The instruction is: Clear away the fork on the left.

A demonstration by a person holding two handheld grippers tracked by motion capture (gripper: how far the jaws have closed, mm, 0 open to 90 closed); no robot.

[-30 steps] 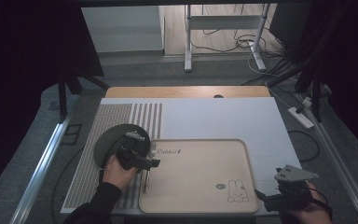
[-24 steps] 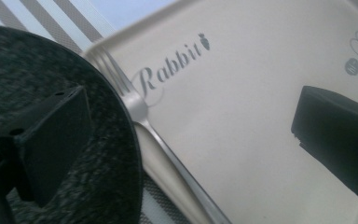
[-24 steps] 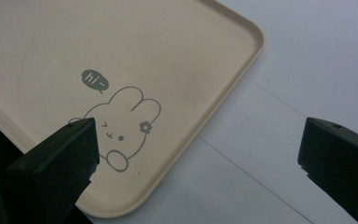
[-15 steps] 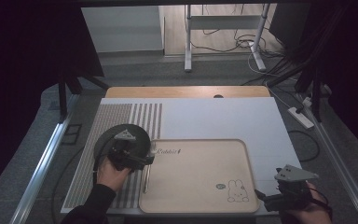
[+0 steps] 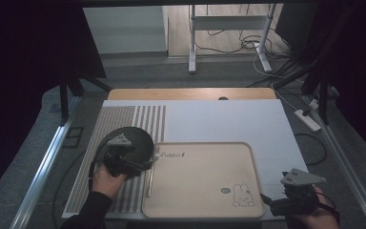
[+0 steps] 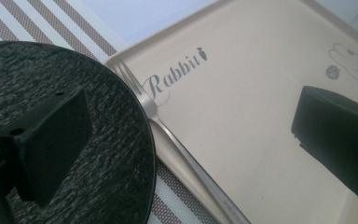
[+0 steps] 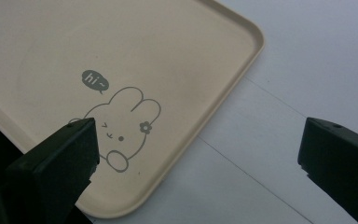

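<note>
A dark round textured plate (image 5: 126, 138) (image 6: 116, 158) lies on the striped left part of the table mat. To its right sits a beige tray (image 5: 200, 191) (image 6: 261, 60) (image 7: 121, 42) printed with "Rabbit" and a rabbit drawing. A silver fork (image 5: 149, 179) (image 6: 168, 135) rests along the tray's left rim. My left gripper (image 5: 145, 161) (image 6: 196, 112) is open, one jaw above the plate, the other above the tray, with the plate's edge and the fork between them. My right gripper (image 5: 269, 202) (image 7: 198, 135) is open at the tray's front right corner, holding nothing.
The white mat (image 5: 228, 119) (image 7: 307, 60) covers a wooden table (image 5: 186, 93). Behind the table stand metal stand legs (image 5: 190, 47) and cables (image 5: 248, 43) on the floor. A power strip (image 5: 307, 120) lies off the right side.
My left gripper has drawn slightly to the left over the plate. The right gripper, the plate, the fork and the tray have stayed put.
</note>
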